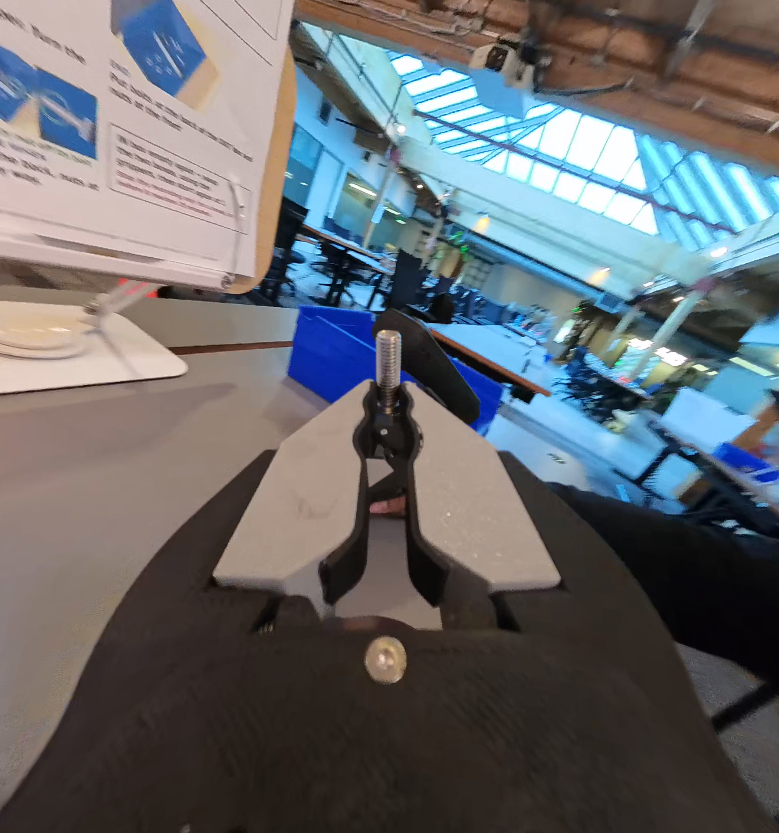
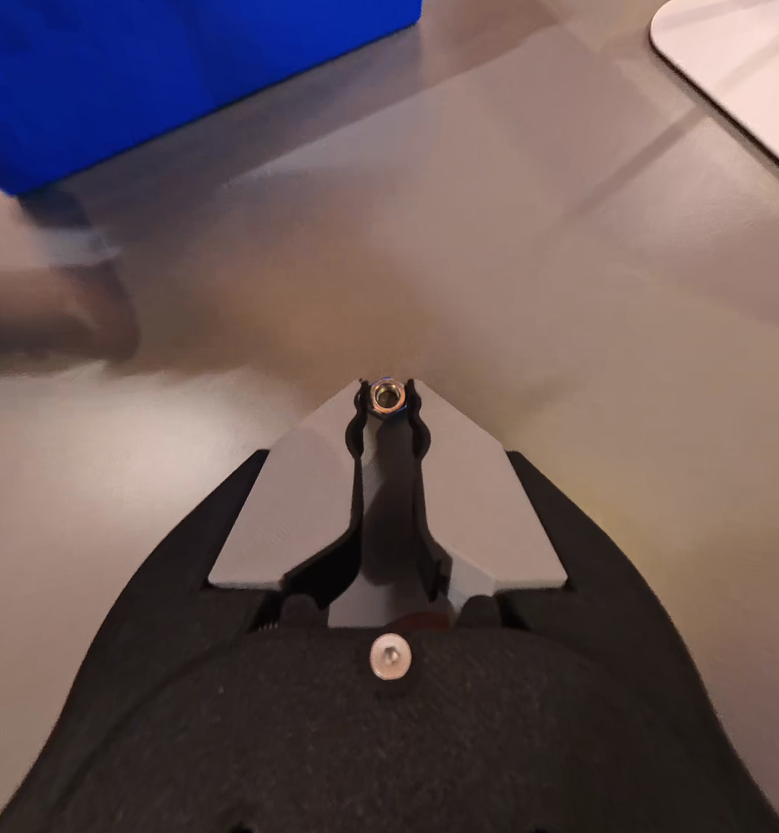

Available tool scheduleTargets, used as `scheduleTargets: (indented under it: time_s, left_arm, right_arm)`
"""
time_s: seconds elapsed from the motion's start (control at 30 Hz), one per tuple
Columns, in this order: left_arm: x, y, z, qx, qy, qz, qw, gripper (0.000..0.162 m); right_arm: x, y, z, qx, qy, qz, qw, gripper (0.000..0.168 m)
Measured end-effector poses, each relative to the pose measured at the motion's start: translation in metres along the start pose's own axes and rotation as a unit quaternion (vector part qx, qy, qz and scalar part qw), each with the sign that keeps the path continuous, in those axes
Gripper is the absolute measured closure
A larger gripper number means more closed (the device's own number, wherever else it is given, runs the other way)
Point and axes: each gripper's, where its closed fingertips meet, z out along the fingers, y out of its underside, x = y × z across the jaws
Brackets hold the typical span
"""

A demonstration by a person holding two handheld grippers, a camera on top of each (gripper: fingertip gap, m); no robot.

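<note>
My left gripper [image 1: 387, 396] is shut on a silver threaded bolt [image 1: 387, 360]. The bolt's shaft sticks up and forward out of the fingertips, raised above the grey table [image 1: 108, 473]. A black part of the other gripper [image 1: 428, 360] shows just behind the bolt. My right gripper [image 2: 385, 396] is shut on a small silver hex nut [image 2: 385, 397], held at the fingertips with its hole facing the camera, above the grey table [image 2: 468, 270]. A blurred dark shape [image 2: 54, 306] lies at the left edge of the right wrist view.
A blue bin [image 1: 333, 356] stands on the table beyond the left gripper; it also shows in the right wrist view [image 2: 153, 81] at the top left. A white stand base [image 1: 85, 356] holds a printed instruction sheet [image 1: 121, 126] on a board; the base shows again [image 2: 739, 67]. A dark sleeve [image 1: 694, 563] is at right. One gripper's finger ends stand about 15 cm off the other's.
</note>
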Motion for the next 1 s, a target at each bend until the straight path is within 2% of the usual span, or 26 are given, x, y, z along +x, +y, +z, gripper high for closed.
scheduleTargets:
  time_s: [0.1, 0.17, 0.23, 0.33, 0.57, 0.7, 1.0]
  left_arm:
    - [0.009, 0.003, 0.001, -0.006, 0.045, -0.04, 0.998, 0.155]
    - [0.013, 0.006, 0.002, -0.014, 0.059, -0.049, 0.997, 0.155]
    - [0.013, 0.009, 0.004, -0.021, 0.06, -0.045, 0.997, 0.155]
    - [0.017, 0.017, 0.007, -0.042, 0.073, -0.047, 0.995, 0.155]
    - [0.029, 0.027, 0.013, -0.057, 0.095, -0.041, 0.993, 0.155]
    - [0.03, 0.03, 0.014, -0.06, 0.1, -0.044, 0.992, 0.155]
    - [0.032, 0.031, 0.014, -0.065, 0.109, -0.053, 0.991, 0.155]
  right_arm:
    - [-0.007, 0.006, -0.023, 0.029, -0.006, -0.008, 1.0, 0.153]
    - [-0.024, -0.019, -0.049, 0.115, -0.058, 0.003, 0.992, 0.149]
    - [-0.047, -0.051, -0.082, 0.211, -0.139, 0.028, 0.967, 0.147]
    - [-0.065, -0.076, -0.109, 0.279, -0.21, 0.06, 0.935, 0.131]
    - [-0.081, -0.082, -0.117, 0.298, -0.244, 0.058, 0.921, 0.13]
    - [-0.081, -0.08, -0.116, 0.292, -0.241, 0.051, 0.924, 0.152]
    - [-0.08, -0.078, -0.117, 0.291, -0.247, 0.051, 0.923, 0.154]
